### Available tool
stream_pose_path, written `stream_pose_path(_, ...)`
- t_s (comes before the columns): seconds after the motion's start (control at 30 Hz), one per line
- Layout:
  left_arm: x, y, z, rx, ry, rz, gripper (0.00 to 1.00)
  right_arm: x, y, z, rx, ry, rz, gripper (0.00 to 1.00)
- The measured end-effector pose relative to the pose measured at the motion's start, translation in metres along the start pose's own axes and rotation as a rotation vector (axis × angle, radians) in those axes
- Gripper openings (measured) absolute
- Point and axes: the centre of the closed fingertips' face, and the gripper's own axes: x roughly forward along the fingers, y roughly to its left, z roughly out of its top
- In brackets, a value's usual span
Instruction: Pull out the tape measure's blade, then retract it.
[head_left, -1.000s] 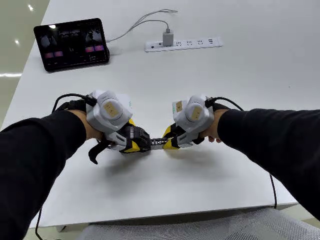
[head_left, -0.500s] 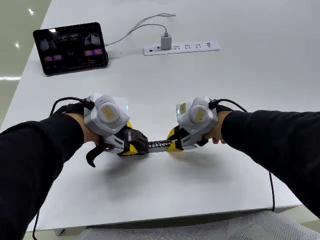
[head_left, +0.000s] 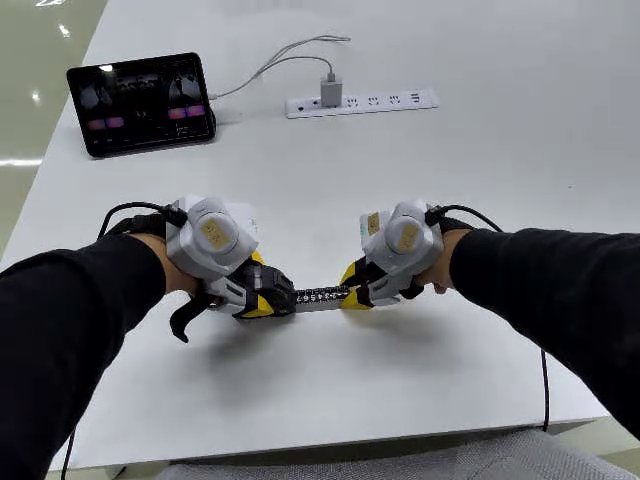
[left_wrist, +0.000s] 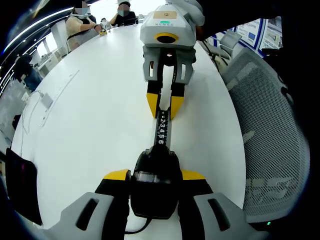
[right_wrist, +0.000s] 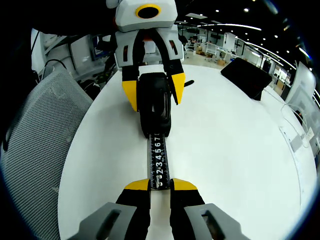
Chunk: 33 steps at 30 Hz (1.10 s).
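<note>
Near the front edge of the worktop (head_left: 420, 170), the left gripper (head_left: 258, 296) has its jaws clamped on the tape measure (head_left: 272, 288) and the right gripper (head_left: 353, 297) pinches the blade (head_left: 320, 296) tip, only a short length out, so pull straight and level, without twisting.

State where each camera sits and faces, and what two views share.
Head view: headset, facing down at table; sleeves, left gripper, right gripper.
Left gripper view: along own jaws holding tape measure, facing right gripper.
Right gripper view: along own jaws pinching blade, facing left gripper.
All share the blade.
</note>
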Motion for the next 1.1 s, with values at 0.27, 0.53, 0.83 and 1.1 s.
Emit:
stream_pose_path(0.27, 0.000, 0.001, -0.001, 0.001, 0.002, 0.005, 0.31, -0.004, -0.001, -0.005, -0.001, 0.008, -0.001, 0.11)
stream_pose_path(0.53, 0.000, 0.000, 0.000, -0.003, 0.006, 0.004, 0.31, -0.011, -0.002, -0.012, 0.005, 0.015, -0.005, 0.11)
stream_pose_path(0.83, 0.000, 0.000, 0.000, -0.003, 0.007, 0.005, 0.31, -0.017, -0.002, -0.020, 0.011, 0.023, -0.007, 0.11)
stream_pose_path(1.1, 0.000, 0.000, 0.000, -0.004, 0.007, 0.007, 0.31, -0.020, -0.003, -0.025, 0.014, 0.028, -0.009, 0.11)
